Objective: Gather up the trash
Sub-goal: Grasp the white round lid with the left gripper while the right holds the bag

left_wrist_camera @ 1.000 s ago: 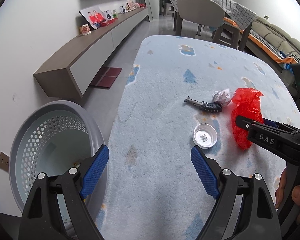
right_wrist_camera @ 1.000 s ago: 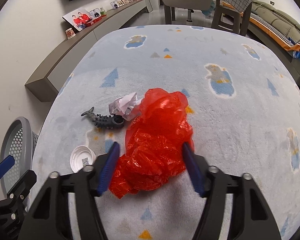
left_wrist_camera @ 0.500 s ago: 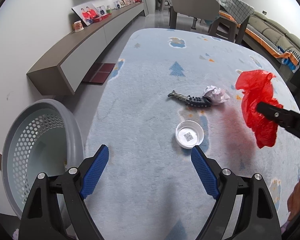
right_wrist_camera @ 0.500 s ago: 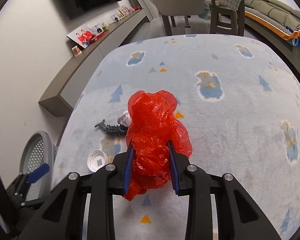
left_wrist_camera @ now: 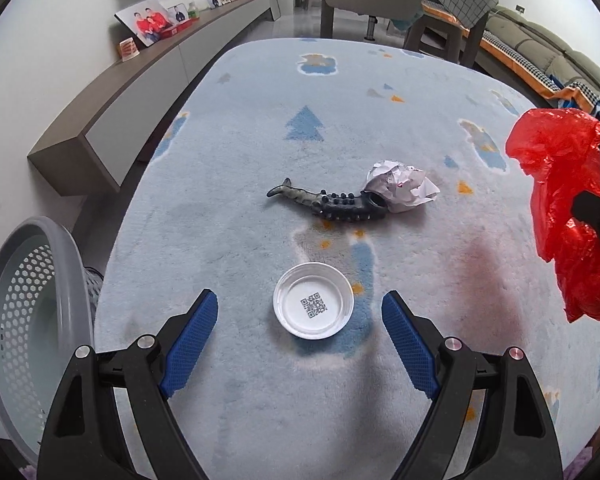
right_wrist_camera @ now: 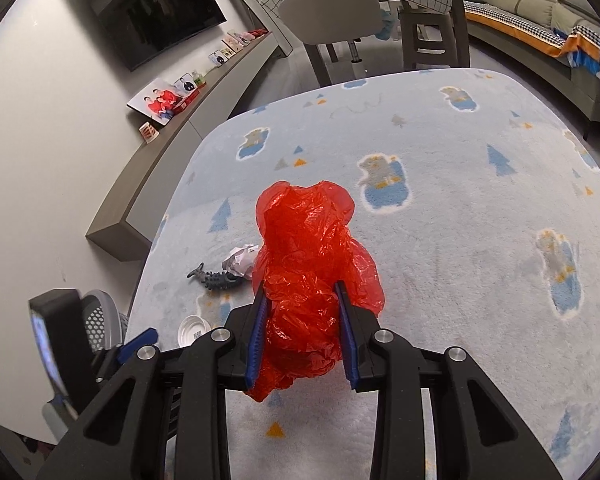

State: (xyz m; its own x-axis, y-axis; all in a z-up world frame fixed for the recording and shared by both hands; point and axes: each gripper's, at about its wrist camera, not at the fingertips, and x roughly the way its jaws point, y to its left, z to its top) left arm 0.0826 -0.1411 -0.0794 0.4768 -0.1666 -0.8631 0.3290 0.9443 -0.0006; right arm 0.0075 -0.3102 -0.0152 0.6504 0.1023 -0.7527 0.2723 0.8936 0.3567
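Right now your right gripper [right_wrist_camera: 303, 338] is clamped on the crumpled red plastic bag [right_wrist_camera: 310, 264], both blue pads pressing into it, and the bag hangs clear above the pale blue rug [right_wrist_camera: 460, 240]. Your left gripper [left_wrist_camera: 300, 340] stands wide apart with nothing between its pads, held over the rug with the white plastic lid [left_wrist_camera: 313, 306] lying just ahead between its fingertips, its code sticker facing up. Farther along the rug lies a dark fish-shaped toy [left_wrist_camera: 328, 204], its wide end touching a crumpled ball of white paper [left_wrist_camera: 400, 190]. At your left, off the rug's edge, stands the grey perforated basket [left_wrist_camera: 24, 320].
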